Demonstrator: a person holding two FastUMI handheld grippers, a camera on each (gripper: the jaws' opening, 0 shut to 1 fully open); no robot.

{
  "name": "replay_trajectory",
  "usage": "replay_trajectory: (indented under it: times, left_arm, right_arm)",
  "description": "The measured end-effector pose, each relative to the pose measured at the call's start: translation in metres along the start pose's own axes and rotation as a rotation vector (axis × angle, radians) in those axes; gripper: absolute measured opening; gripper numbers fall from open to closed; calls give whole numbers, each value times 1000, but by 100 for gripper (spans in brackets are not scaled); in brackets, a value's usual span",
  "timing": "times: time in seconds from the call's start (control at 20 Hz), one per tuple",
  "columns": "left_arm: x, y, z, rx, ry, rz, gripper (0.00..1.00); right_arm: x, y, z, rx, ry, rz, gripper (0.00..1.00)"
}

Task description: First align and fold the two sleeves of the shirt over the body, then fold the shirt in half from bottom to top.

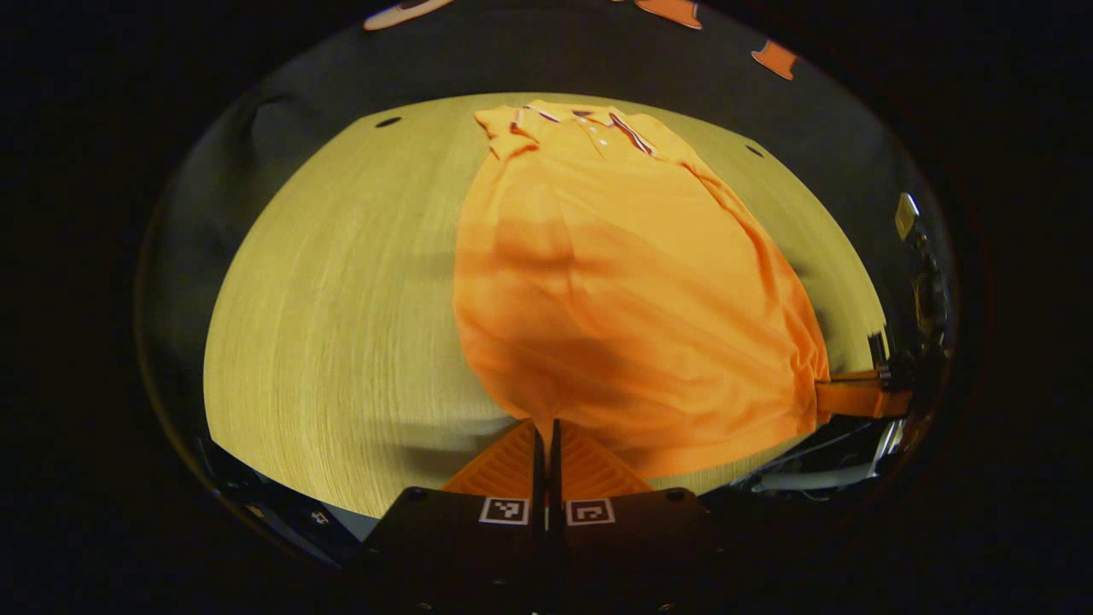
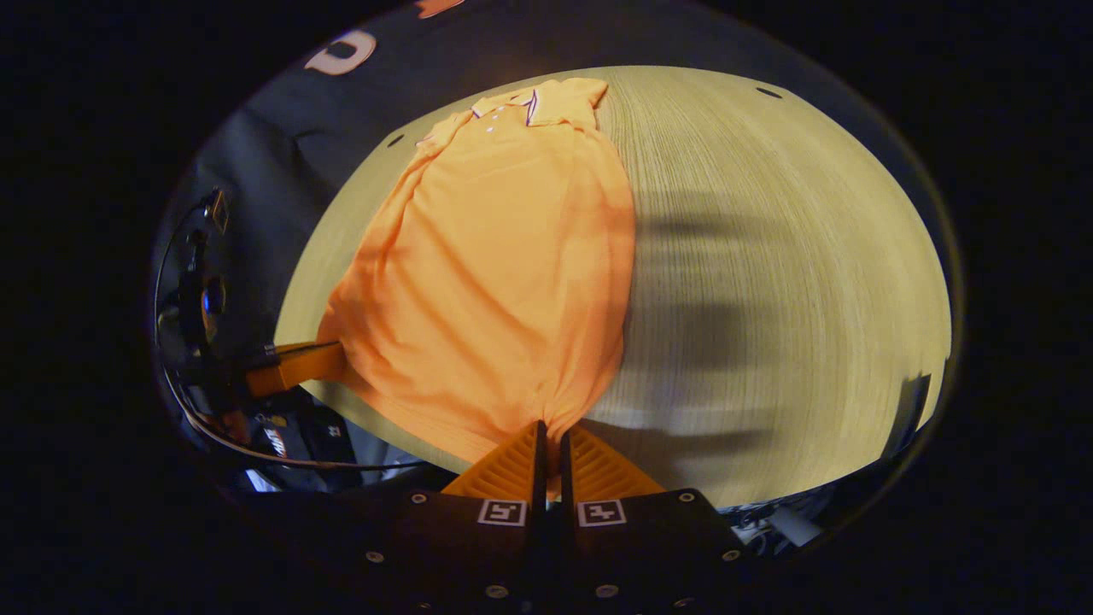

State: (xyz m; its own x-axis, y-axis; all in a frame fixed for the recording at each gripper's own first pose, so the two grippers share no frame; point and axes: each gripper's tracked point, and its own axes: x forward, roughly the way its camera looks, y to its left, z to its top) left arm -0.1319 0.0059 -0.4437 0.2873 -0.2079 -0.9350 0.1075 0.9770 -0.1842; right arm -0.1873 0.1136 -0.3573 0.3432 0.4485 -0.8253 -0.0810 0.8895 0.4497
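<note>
An orange polo shirt [image 1: 615,282] lies on the pale wooden table [image 1: 341,325], collar at the far end, both sleeves folded in over the body. My left gripper [image 1: 546,427] is shut on the shirt's bottom hem at one corner, lifting it off the table. In the right gripper view the same shirt [image 2: 495,256] stretches away from my right gripper [image 2: 551,427], which is shut on the other hem corner. Each gripper also appears in the other's view at the side: the right gripper [image 1: 832,393] and the left gripper [image 2: 337,359], both pinching the hem.
The table [image 2: 768,282] stretches bare on the side away from the shirt, with small dark holes near its far corners. Black booth cloth [image 1: 598,60] rises behind the table. Cables and gear [image 2: 256,444] hang below the near table edge.
</note>
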Motion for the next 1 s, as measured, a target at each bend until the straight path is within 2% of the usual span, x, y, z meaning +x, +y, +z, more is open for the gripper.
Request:
replay_trajectory:
  times: [0.15, 0.55, 0.8, 1.0]
  left_arm:
    - [-4, -2, 2, -45, 9, -39, 2]
    - [-47, 2, 78, -71, -149, -102, 1]
    - [-53, -3, 127, -9, -213, -130, 1]
    - [-64, -7, 176, 52, -276, -162, 1]
  right_arm:
    - [-5, 10, 10, 34, -30, 44, 7]
    - [-28, 40, 77, 156, -157, 185, 6]
    - [-44, 51, 132, 184, -259, 217, 6]
    - [-51, 56, 173, 194, -318, 204, 6]
